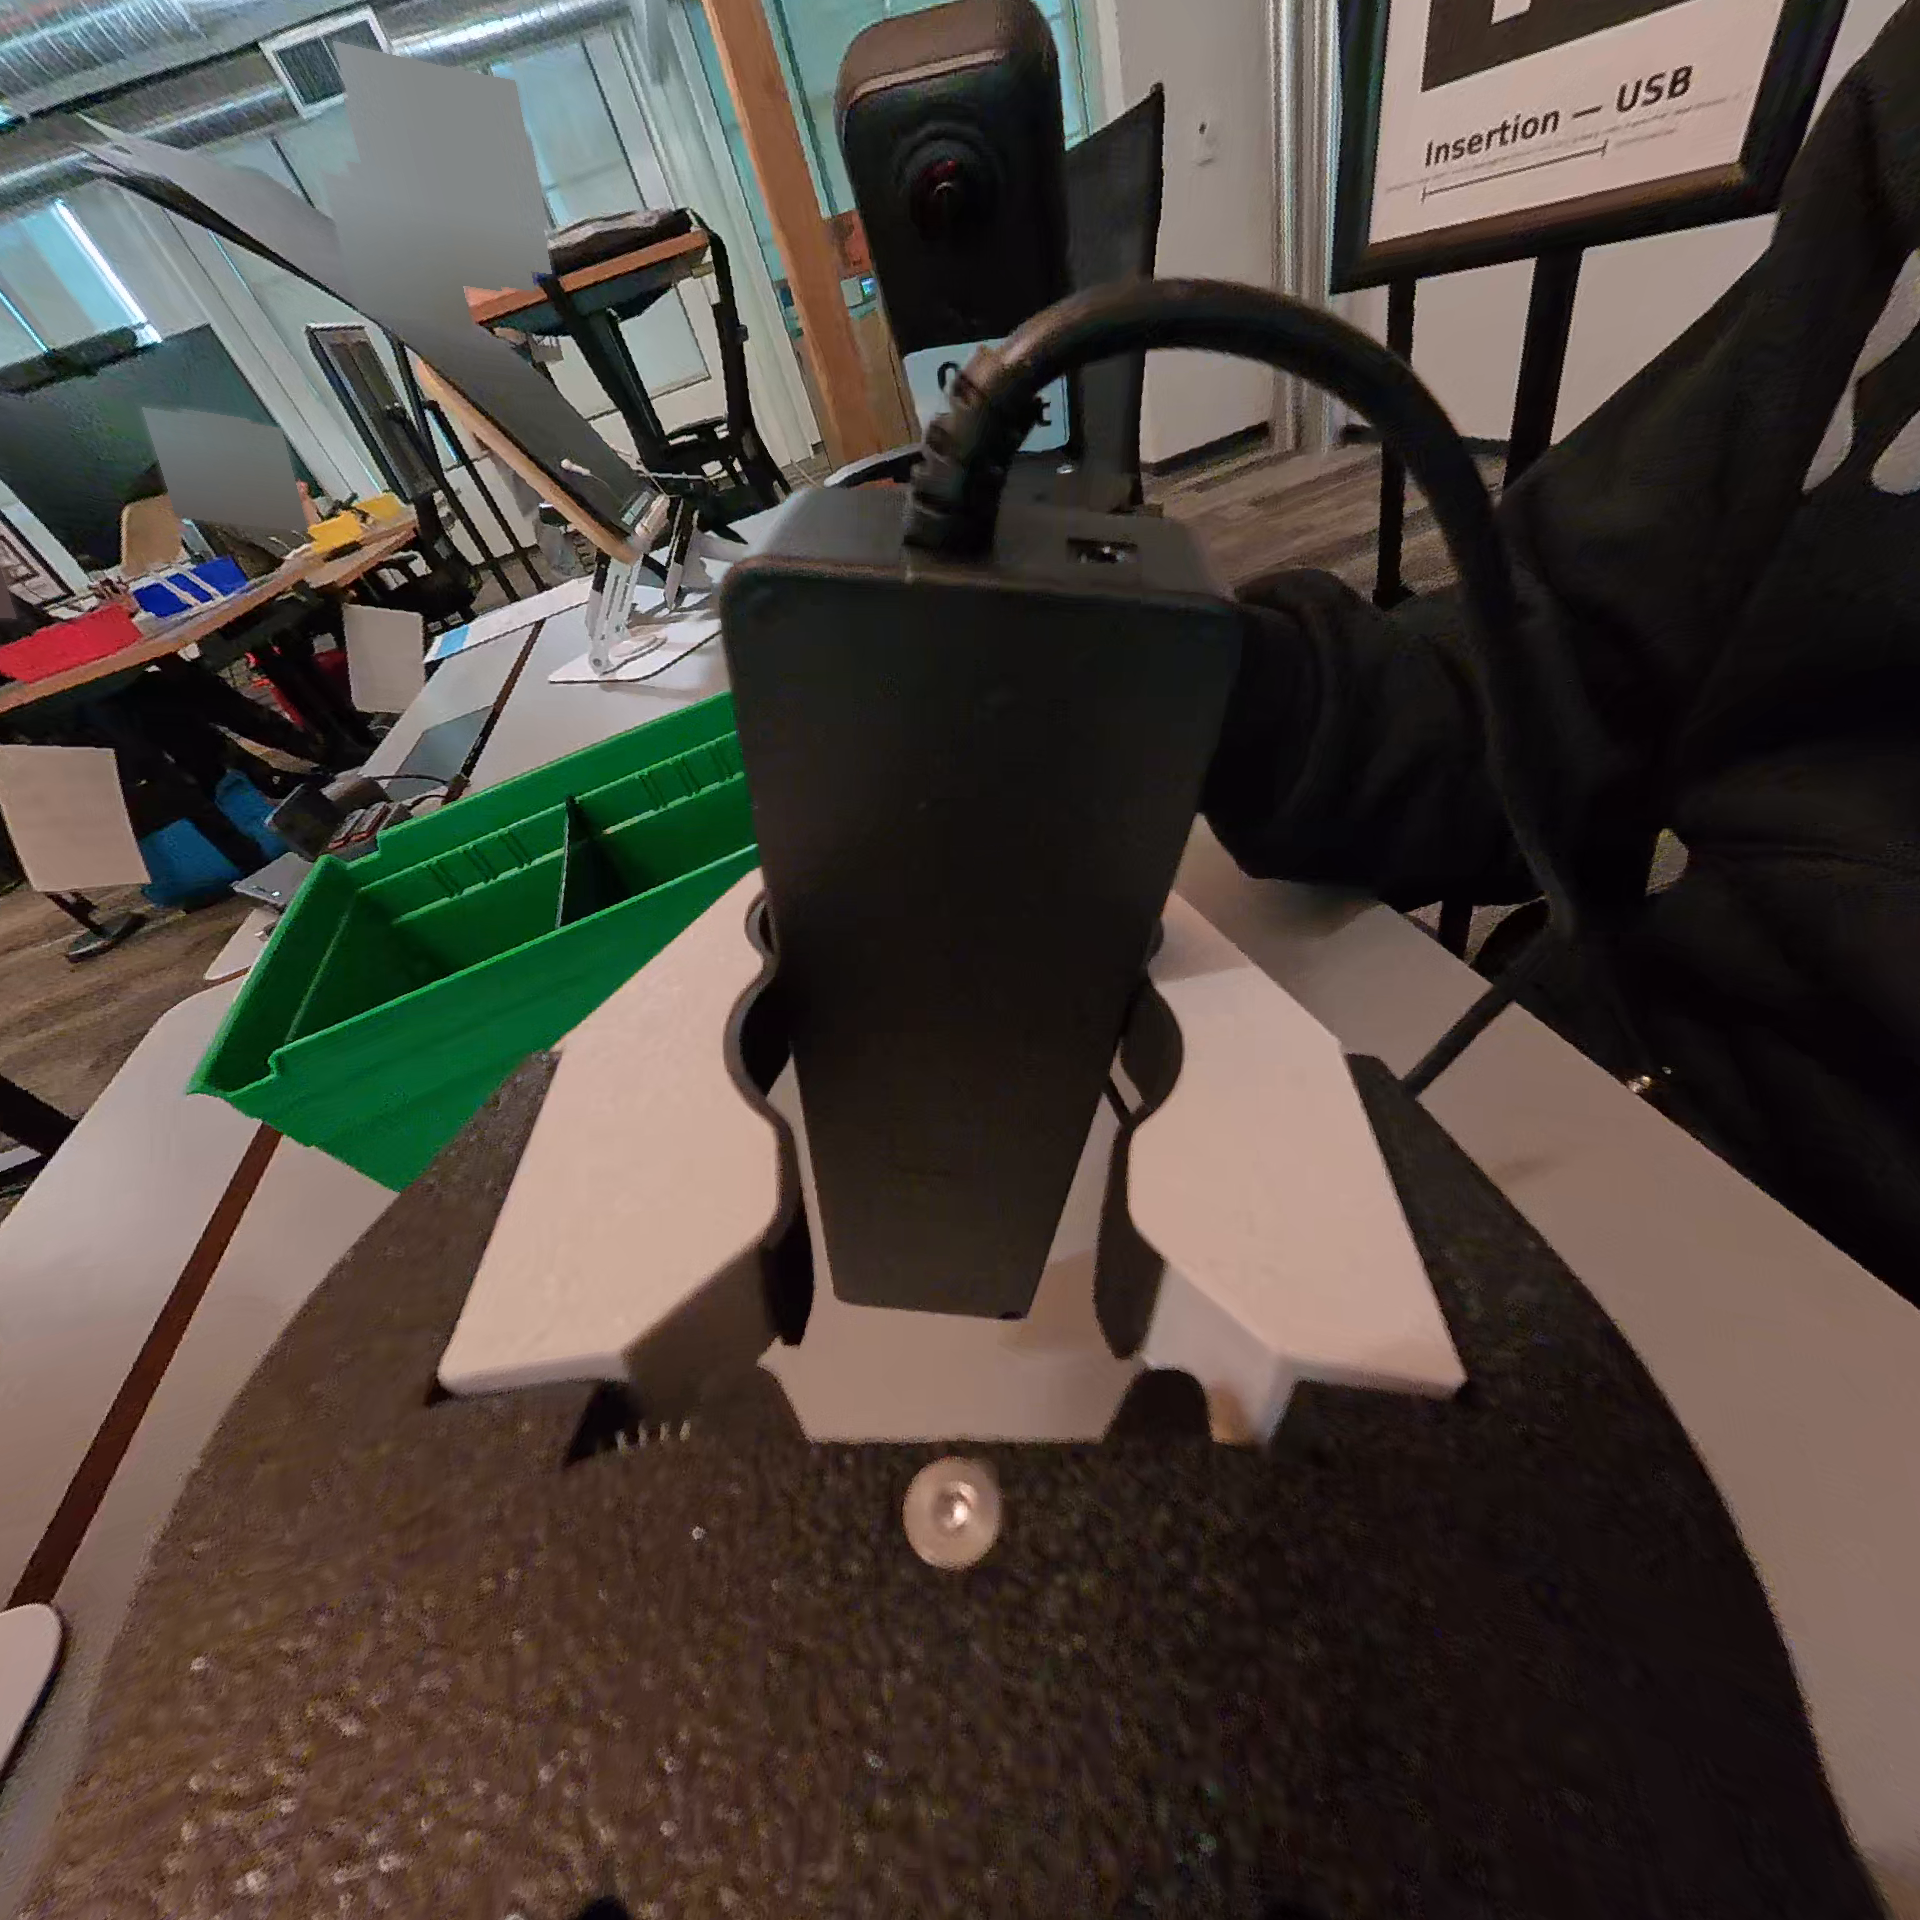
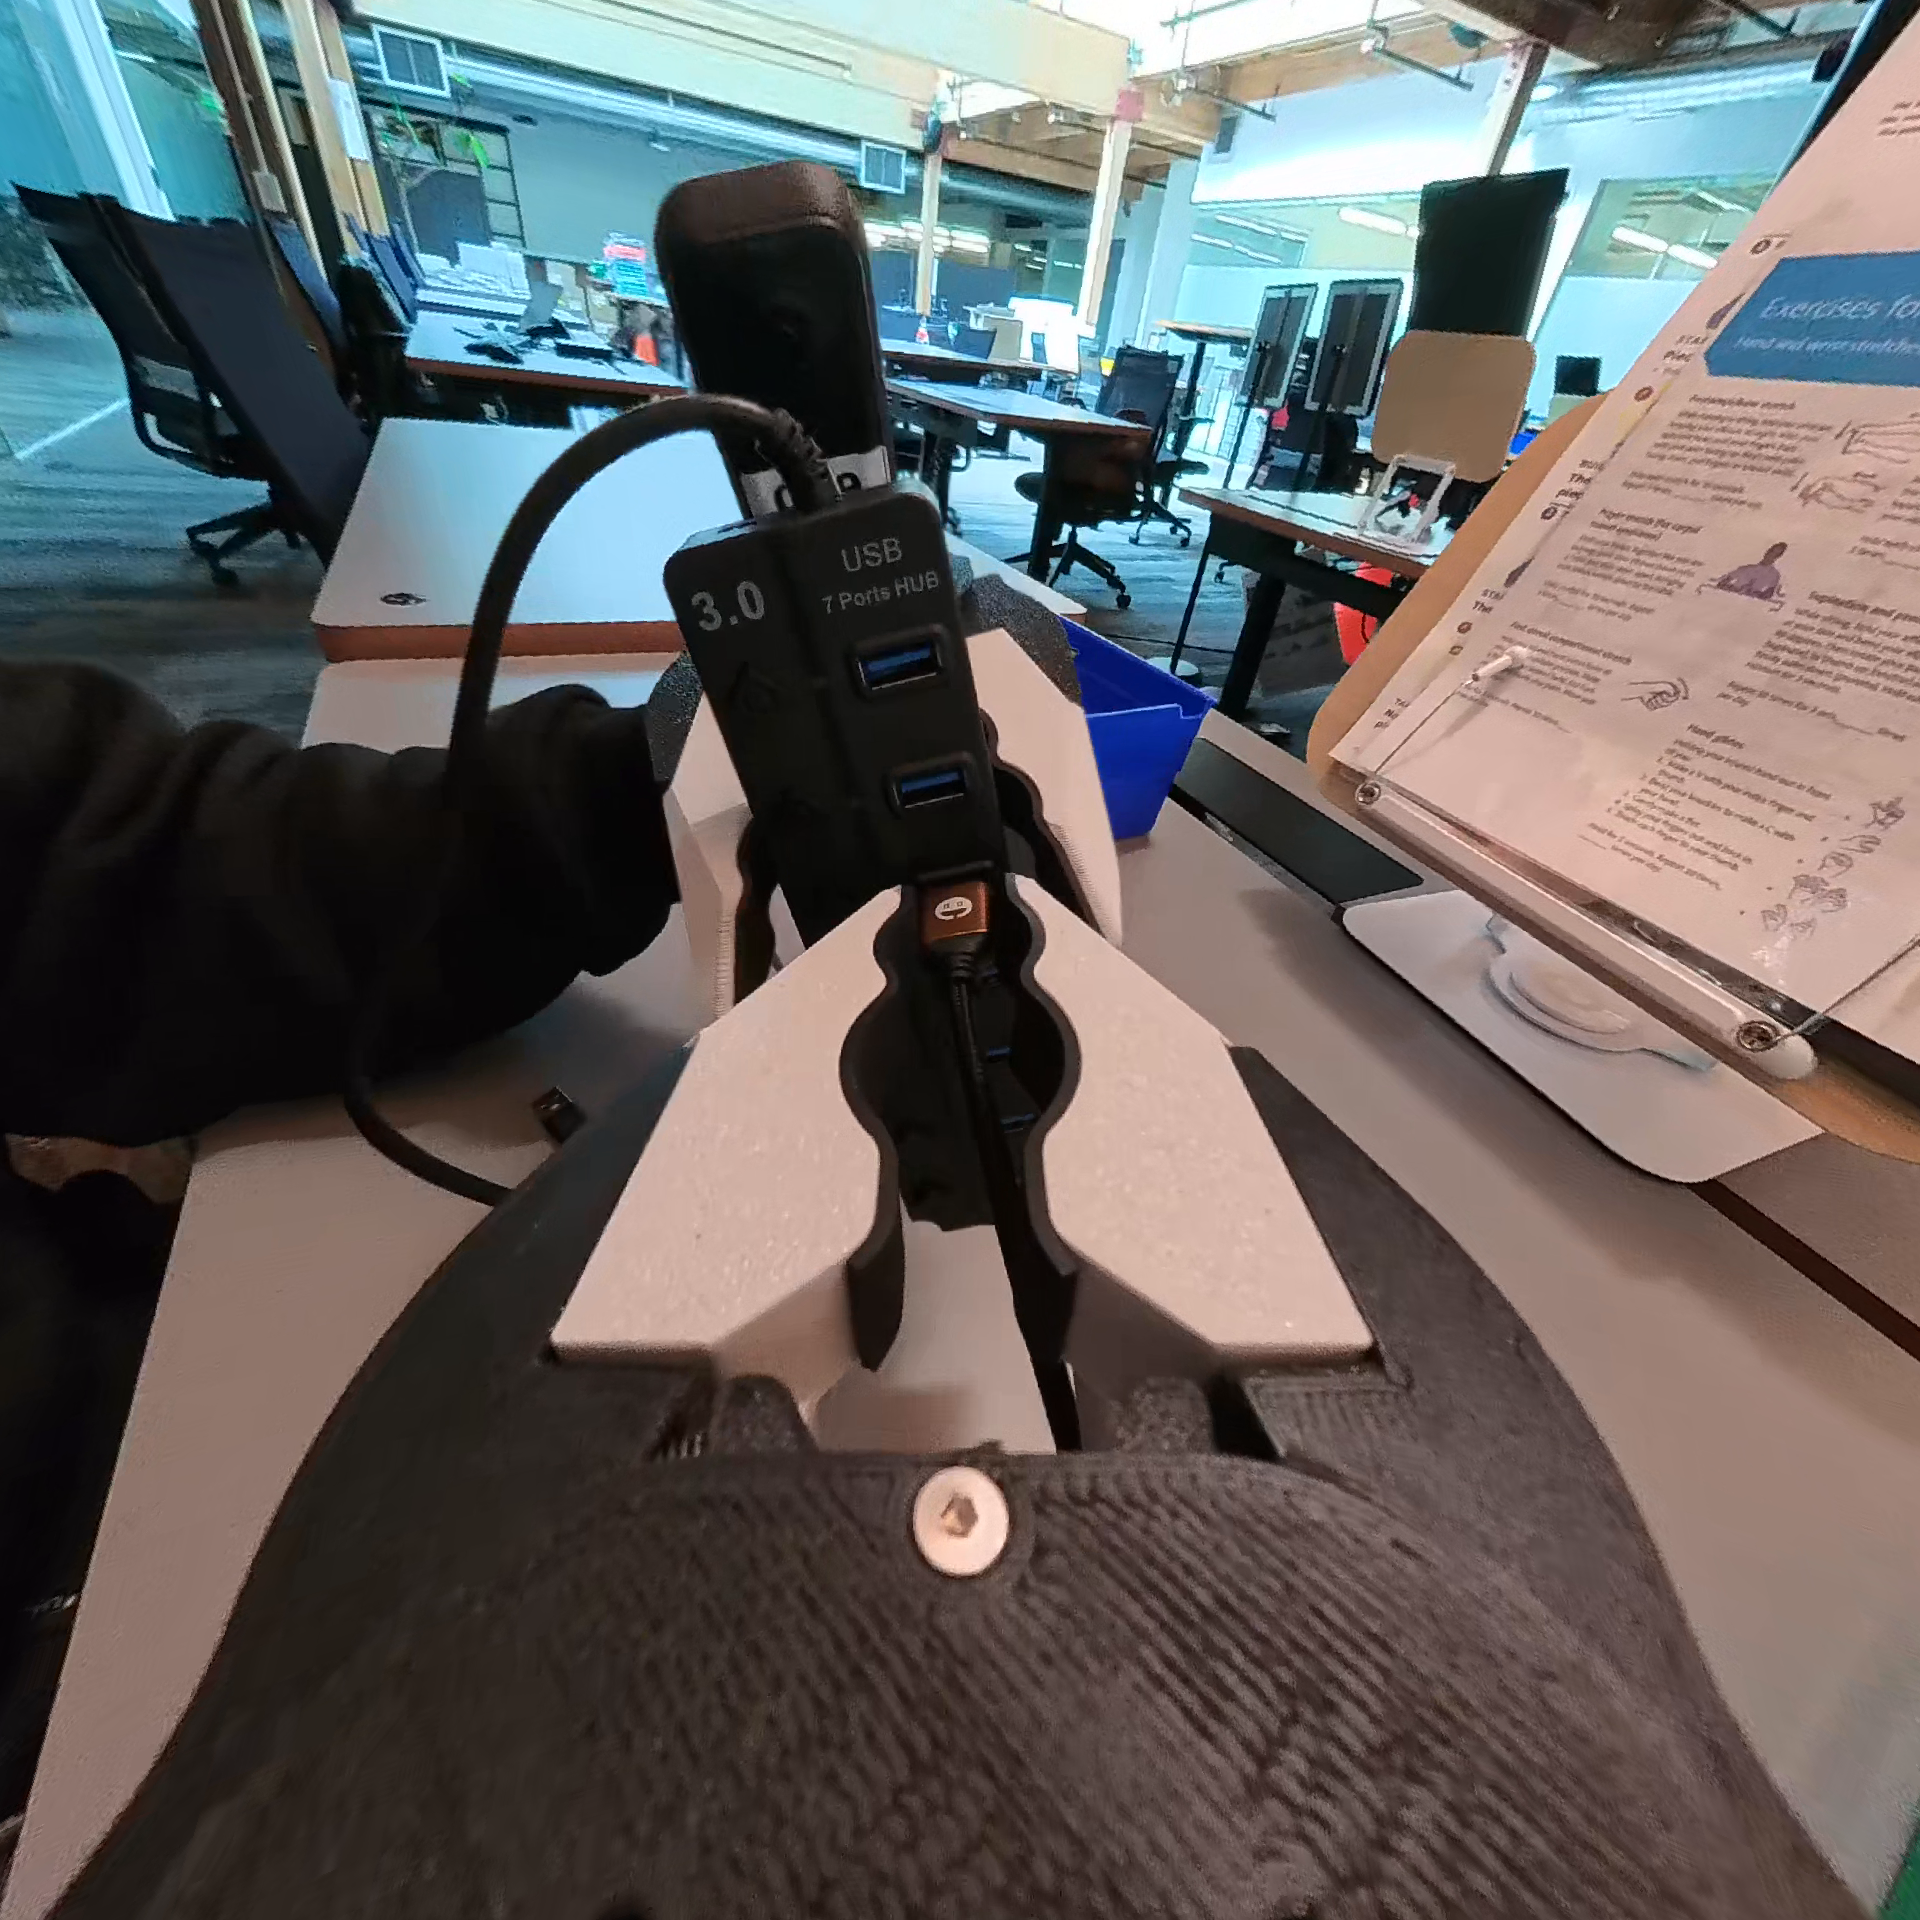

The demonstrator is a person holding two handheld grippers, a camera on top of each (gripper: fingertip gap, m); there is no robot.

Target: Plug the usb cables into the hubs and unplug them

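The counter (image 1: pixel 1558 1226) is pale grey with a thin brown line (image 1: pixel 145 1361) running across it. A green tray (image 1: pixel 436 997) with walls inside sits on it. In the right wrist view, a blue bin (image 2: pixel 1138 743) sits near the far edge, and a white stand (image 2: pixel 1558 1049) rests on the counter, holding up a tilted board with papers (image 2: pixel 1683 644). A black cable (image 2: pixel 416 1143) lies on the counter too.

- USB hub (image 2: pixel 831 717): black plastic, smooth, slight sheen; blue port inserts.
- Plug (image 2: pixel 957 914): copper-colour metal shell, glossy.
- Gripper fingers (image 2: pixel 748 1174): white plastic, fine grainy, matt.
- Green bin (image 1: pixel 468 966): plastic, smooth w/ ribs.
- Table (image 2: pixel 1455 1403): pale, matt top.
- Sleeve (image 2: pixel 260 883): black cloth.
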